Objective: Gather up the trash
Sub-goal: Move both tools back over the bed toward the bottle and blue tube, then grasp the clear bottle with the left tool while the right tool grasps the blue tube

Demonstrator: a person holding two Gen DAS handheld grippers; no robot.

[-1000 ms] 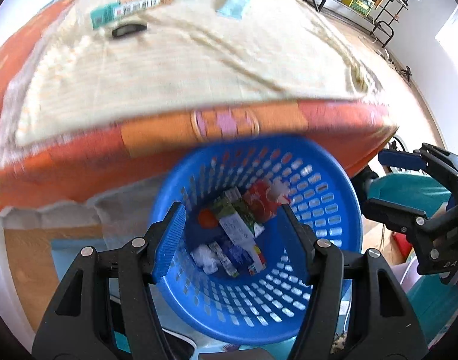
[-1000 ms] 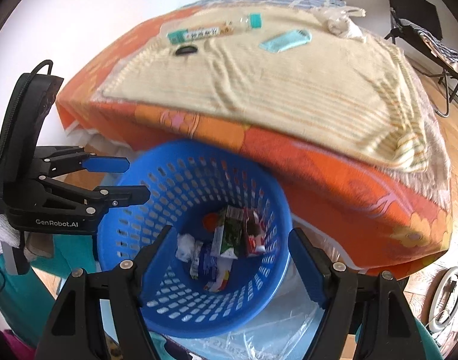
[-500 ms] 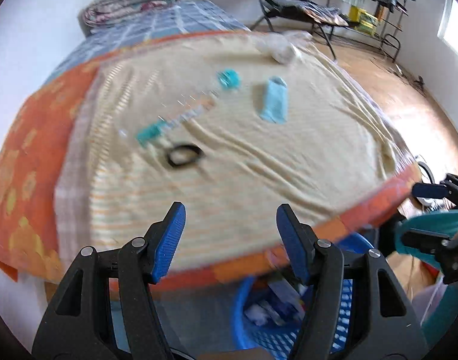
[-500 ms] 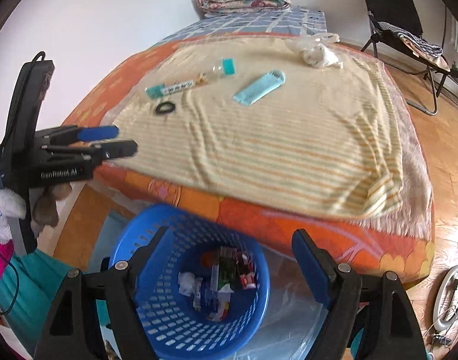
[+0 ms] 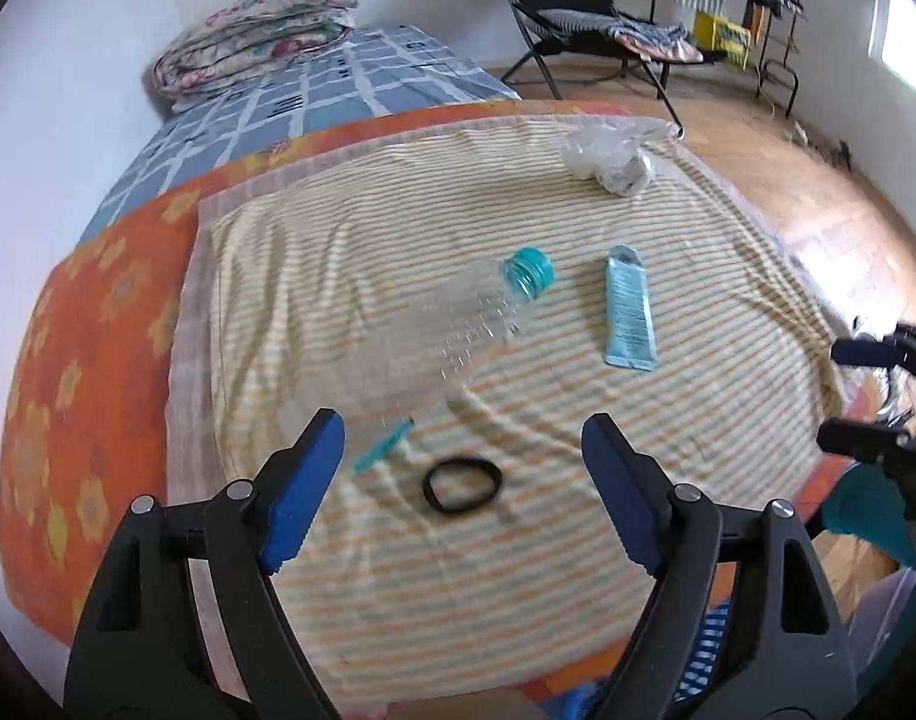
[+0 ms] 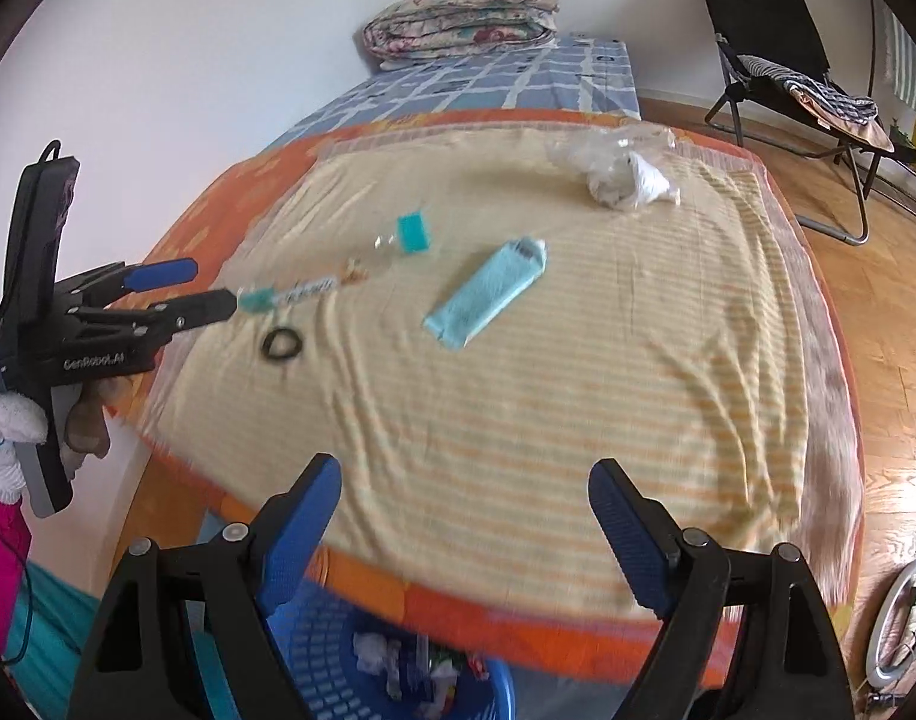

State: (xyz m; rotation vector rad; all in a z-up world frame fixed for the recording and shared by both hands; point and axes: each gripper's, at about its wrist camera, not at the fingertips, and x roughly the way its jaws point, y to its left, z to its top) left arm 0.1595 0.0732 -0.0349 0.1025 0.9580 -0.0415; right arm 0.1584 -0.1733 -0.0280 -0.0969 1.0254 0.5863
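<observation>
Left gripper (image 5: 462, 483): spread wide, pinching nothing, held over the near part of the striped sheet (image 5: 517, 570); also seen at 9 o'clock in the right wrist view.
Right gripper (image 6: 465, 525): spread wide, pinching nothing, above the near edge of the bed; seen at 3 o'clock in the left wrist view.
Plastic bottle (image 5: 452, 333): clear, teal cap, lying on the sheet, blurred; cap toward 1 o'clock, base toward 7 o'clock, ahead of the left gripper.
Black ring (image 5: 461, 485): flat on the sheet, between the 2 left fingertips in that view, just at 5 o'clock of the bottle's base.
Teal packet (image 5: 628, 317): flat on the sheet, at 3 o'clock of the bottle cap, apart from it.
Crumpled plastic bag (image 5: 607, 159): near the far edge of the sheet, at 12 o'clock of the packet, well apart.
Blue basket (image 6: 392, 666): on the floor below the bed's near edge, at 6 o'clock in the right wrist view, scraps inside.
Folded quilt (image 6: 463, 18): at the far end of the bed, 12 o'clock.
Folding chair (image 6: 787, 60): on the wooden floor, 2 o'clock.
</observation>
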